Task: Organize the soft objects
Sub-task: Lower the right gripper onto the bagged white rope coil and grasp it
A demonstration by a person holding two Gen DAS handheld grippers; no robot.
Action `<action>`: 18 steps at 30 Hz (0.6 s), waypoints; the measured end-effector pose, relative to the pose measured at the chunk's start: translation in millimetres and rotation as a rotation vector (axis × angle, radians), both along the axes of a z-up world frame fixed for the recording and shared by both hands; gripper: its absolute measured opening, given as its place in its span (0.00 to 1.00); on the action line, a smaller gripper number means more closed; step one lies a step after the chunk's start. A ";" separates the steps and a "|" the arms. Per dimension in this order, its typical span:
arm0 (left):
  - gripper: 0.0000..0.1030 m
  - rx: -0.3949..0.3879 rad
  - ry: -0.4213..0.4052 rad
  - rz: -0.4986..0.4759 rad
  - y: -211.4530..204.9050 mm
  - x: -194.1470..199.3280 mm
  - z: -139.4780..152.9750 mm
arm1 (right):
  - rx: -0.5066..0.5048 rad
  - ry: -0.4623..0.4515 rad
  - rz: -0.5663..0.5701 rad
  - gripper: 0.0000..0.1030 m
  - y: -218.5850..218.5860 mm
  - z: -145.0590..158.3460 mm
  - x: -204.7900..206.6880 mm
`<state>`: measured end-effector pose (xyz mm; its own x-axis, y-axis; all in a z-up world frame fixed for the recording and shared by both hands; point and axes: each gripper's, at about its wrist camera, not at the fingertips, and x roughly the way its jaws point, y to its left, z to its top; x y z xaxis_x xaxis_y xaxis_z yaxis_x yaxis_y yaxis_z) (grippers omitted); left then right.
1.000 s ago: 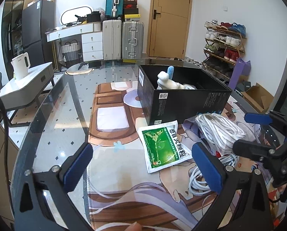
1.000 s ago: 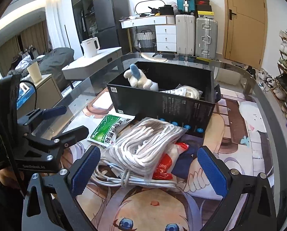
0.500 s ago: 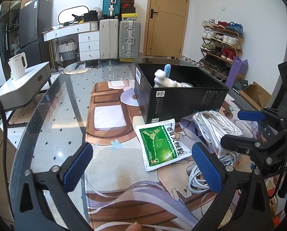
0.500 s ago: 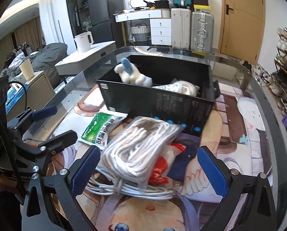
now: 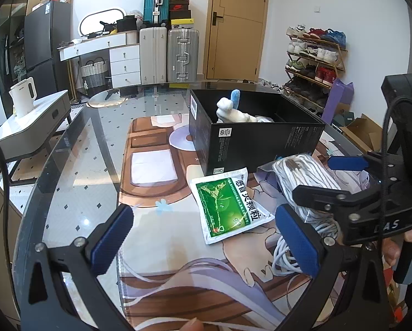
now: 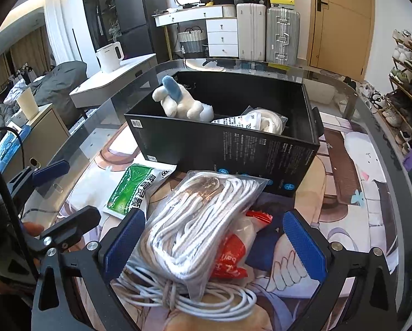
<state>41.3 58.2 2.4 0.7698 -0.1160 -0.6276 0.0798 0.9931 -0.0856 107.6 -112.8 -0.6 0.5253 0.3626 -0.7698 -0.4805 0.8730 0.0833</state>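
Note:
A black box stands on the glass table and holds a white plush toy and a bagged white item. In front of it lie a green medicine packet, a clear bag of white rope, a red snack pack and a loose white cable. My left gripper is open, just before the green packet. My right gripper is open, its fingers either side of the rope bag; it also shows in the left wrist view.
A printed mat covers the table's middle; the glass edge curves at the left. A low side table with a kettle stands left. Suitcases, a door and a shoe rack stand behind.
My right gripper has moved forward and down over the rope bag, which now lies between its fingers. My left gripper has edged closer to the green packet.

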 end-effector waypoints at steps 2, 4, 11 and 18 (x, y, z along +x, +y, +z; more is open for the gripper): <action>1.00 -0.001 0.001 -0.002 0.6 -0.1 0.1 | -0.005 0.000 0.005 0.97 2.1 -1.1 0.0; 1.00 -0.003 0.001 -0.002 0.6 -0.5 0.3 | -0.018 -0.001 0.012 0.90 5.3 -2.4 0.0; 1.00 -0.002 0.004 -0.003 1.1 -0.3 0.4 | -0.055 -0.006 0.037 0.74 12.4 -6.2 -2.0; 1.00 -0.001 0.010 -0.002 -0.1 -0.1 0.0 | -0.018 -0.002 0.033 0.60 -1.1 -5.7 -2.9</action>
<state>41.2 58.1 2.3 0.7632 -0.1187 -0.6351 0.0813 0.9928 -0.0879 104.7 -113.9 -6.3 0.5151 0.3660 -0.7750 -0.5091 0.8581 0.0669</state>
